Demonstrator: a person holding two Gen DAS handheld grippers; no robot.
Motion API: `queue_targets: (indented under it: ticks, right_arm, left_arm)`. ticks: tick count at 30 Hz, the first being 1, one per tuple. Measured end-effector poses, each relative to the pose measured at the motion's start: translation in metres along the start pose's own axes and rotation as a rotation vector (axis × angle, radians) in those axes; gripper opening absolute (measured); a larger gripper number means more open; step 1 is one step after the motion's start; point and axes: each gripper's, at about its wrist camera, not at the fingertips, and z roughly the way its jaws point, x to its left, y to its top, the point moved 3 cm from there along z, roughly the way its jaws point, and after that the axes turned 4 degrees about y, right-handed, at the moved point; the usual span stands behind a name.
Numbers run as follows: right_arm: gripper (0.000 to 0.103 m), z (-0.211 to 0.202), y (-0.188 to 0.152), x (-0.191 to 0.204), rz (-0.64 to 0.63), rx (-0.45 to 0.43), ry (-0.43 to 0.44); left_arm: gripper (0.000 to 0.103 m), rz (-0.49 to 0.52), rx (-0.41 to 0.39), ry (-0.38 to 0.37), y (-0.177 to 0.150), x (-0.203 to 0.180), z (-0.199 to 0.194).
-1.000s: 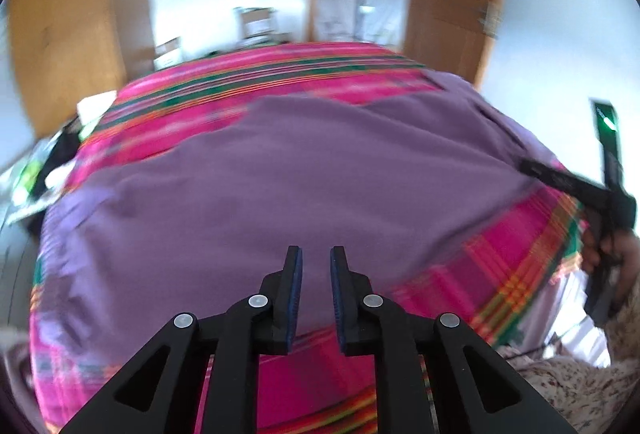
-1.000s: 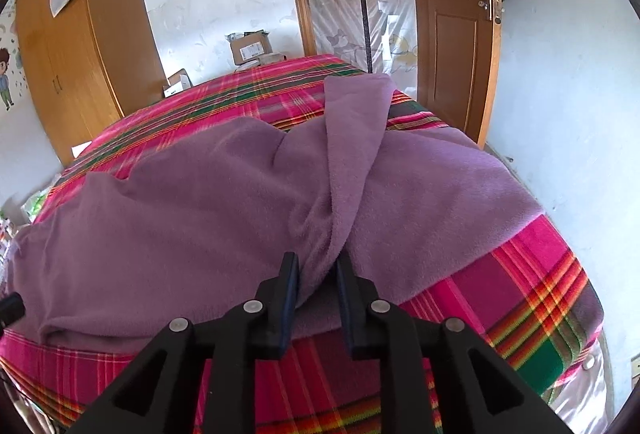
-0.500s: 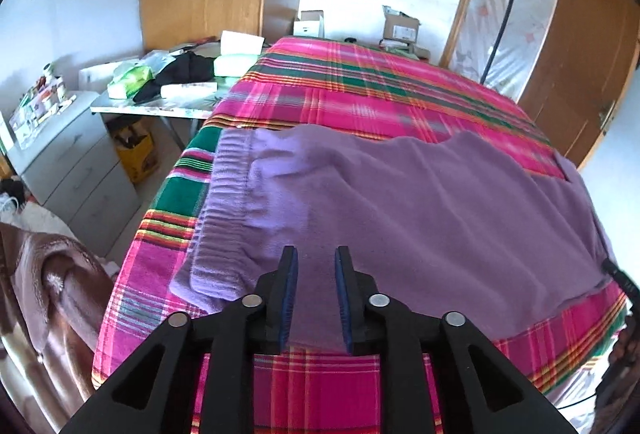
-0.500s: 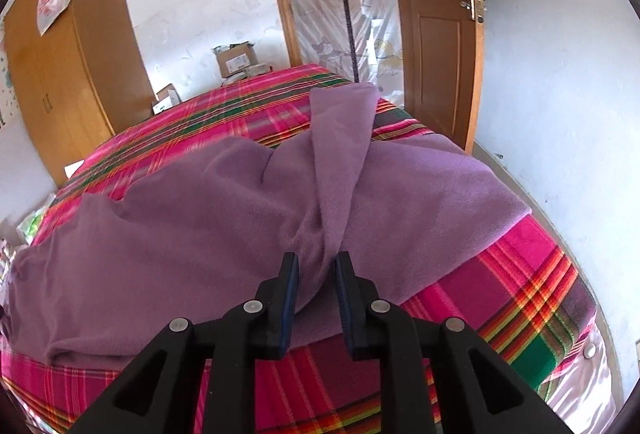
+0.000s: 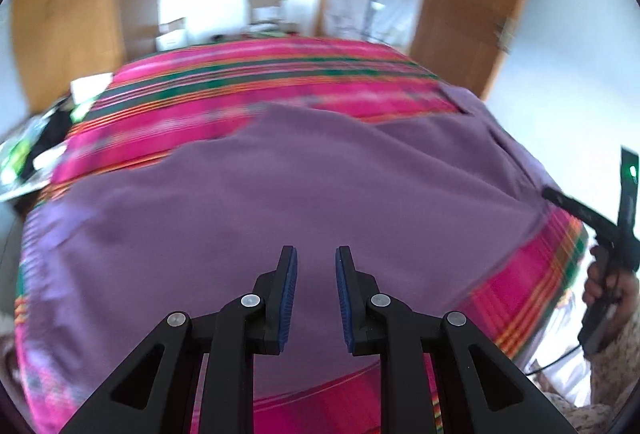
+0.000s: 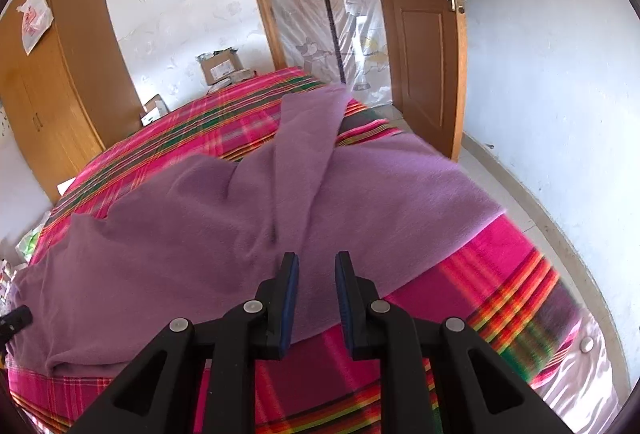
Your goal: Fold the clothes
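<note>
Your left tool (image 5: 316, 262) hangs over the near part of the purple fleece garment (image 5: 300, 194), its 2 blue-padded fingers (image 5: 289, 290) parted with nothing between them. This view is blurred by motion. The garment spreads ahead of the tool across the pink plaid bedspread (image 5: 248, 82), and a strip of bedspread shows below the fingers. Far to the right of this tool, at the bed's edge, your right hand (image 5: 610, 292) grips the handle of the other tool.

Your right tool (image 6: 316, 270) is also open and holds nothing; the gap between its fingers (image 6: 289, 294) shows only cloth behind. Its tips sit over the garment's near edge (image 6: 240, 234). Straight ahead of it, 1 narrow part of the garment, whether a sleeve or a leg I cannot tell, runs away toward the far side of the bed, lying over the wider body. To its right, the bedspread (image 6: 500, 294) drops over the bed's corner. Beyond the bed stand a wooden wardrobe (image 6: 52, 94) at left and a wooden door (image 6: 420, 34) at right.
</note>
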Motion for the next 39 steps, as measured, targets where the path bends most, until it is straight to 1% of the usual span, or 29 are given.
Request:
queue_targets:
  ticks: [2,6,9,11,13,17,20,25,26,27,28,31,33,37,39]
  right_arm:
    - [0.019,-0.001,0.007,-0.008,0.002,-0.001,-0.008]
    - [0.019,0.003,0.028,-0.015,-0.03,-0.008,-0.022]
    - [0.019,0.012,0.045,-0.015,-0.065,-0.007,-0.012]
    - [0.019,0.028,0.057,-0.011,-0.089,0.023,0.023]
    - [0.021,0.043,0.066,-0.007,-0.108,0.047,0.03]
    - [0.026,0.073,0.082,0.007,-0.17,0.087,0.067]
    - [0.027,0.087,0.091,0.015,-0.211,0.085,0.064]
    - [0.033,0.115,0.11,0.021,-0.239,0.121,0.083]
    - [0.035,0.12,0.114,0.023,-0.251,0.132,0.095]
    - [0.041,0.125,0.118,0.026,-0.262,0.143,0.109]
    - [0.042,0.131,0.12,0.029,-0.271,0.162,0.12]
    - [0.042,0.148,0.124,0.038,-0.309,0.192,0.114]
    - [0.043,0.153,0.123,0.042,-0.326,0.196,0.102]
    - [0.043,0.165,0.124,0.045,-0.354,0.214,0.031]
    - [0.043,0.17,0.125,0.044,-0.354,0.227,0.009]
  left_arm:
    - [0.021,0.058,0.018,-0.041,0.006,-0.023,0.011]
    - [0.021,0.155,0.044,-0.086,0.014,-0.057,0.026]
    - [0.021,0.194,0.057,-0.124,0.023,-0.078,0.035]
    - [0.022,0.213,0.064,-0.148,0.03,-0.089,0.042]
    - [0.027,0.232,0.075,-0.173,0.036,-0.101,0.05]
    - [0.027,0.245,0.091,-0.183,0.042,-0.111,0.062]
    - [0.027,0.235,0.106,-0.193,0.047,-0.113,0.07]
    - [0.028,0.221,0.114,-0.204,0.059,-0.118,0.082]
    - [0.028,0.222,0.116,-0.205,0.06,-0.12,0.084]
    - [0.028,0.222,0.118,-0.207,0.062,-0.121,0.087]
    - [0.028,0.221,0.121,-0.21,0.064,-0.123,0.09]
    - [0.028,0.209,0.129,-0.223,0.071,-0.126,0.098]
    - [0.028,0.203,0.136,-0.228,0.075,-0.127,0.102]
    - [0.028,0.204,0.145,-0.241,0.078,-0.13,0.106]
    - [0.028,0.205,0.148,-0.247,0.079,-0.132,0.108]
